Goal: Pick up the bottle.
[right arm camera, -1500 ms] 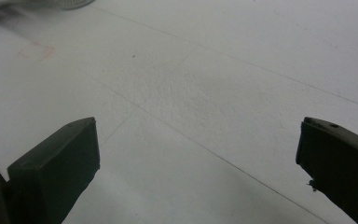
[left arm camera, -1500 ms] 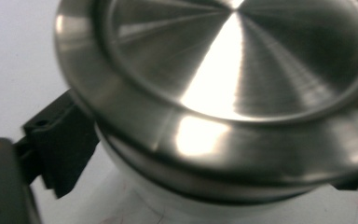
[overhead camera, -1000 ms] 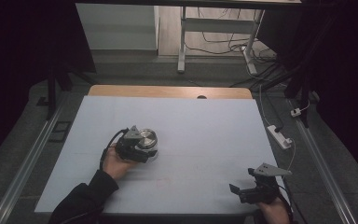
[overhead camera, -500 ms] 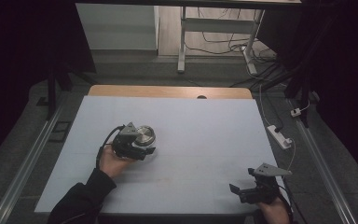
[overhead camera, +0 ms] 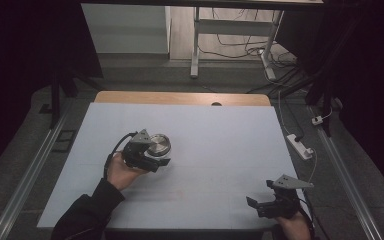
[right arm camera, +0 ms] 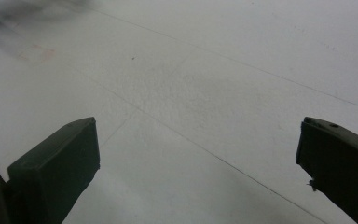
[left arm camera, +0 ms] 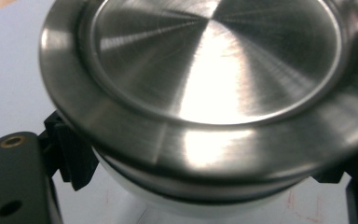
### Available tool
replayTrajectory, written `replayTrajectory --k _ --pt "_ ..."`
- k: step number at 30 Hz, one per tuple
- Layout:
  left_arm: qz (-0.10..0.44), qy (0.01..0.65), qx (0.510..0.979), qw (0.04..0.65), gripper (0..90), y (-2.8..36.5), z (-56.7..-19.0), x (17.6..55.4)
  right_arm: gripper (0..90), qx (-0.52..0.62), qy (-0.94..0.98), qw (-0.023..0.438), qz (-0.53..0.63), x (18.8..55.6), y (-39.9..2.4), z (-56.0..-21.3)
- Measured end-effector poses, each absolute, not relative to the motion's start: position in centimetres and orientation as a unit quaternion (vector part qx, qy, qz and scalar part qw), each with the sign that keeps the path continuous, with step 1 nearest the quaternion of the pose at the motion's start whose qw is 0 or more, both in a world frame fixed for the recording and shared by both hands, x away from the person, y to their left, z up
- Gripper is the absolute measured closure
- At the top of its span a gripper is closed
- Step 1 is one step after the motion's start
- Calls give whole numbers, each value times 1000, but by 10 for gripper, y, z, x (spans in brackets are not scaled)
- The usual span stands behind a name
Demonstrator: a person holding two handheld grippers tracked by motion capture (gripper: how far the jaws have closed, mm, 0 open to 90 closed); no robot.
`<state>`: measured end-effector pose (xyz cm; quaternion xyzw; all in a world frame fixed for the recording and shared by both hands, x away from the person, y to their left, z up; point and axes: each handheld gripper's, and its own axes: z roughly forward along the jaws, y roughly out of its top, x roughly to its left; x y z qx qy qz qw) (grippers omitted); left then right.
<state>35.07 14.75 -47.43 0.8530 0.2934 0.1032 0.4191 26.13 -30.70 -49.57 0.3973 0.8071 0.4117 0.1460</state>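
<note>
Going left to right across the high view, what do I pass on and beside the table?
Left hand-held gripper shut on the steel container → right hand-held gripper, jaws open → white power strip off the table's right edge.

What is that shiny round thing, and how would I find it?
Look at the white table, left of its middle. The left gripper is shut on a round container there. Its brushed metal lid gleams, unlike the black grippers.
</note>
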Motion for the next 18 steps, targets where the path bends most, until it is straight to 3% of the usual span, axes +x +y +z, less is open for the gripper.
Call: replayTrajectory --k 18 --pt "105 260 858 430 153 126 -449 342 0 397 807 146 412 261 -307 -496"
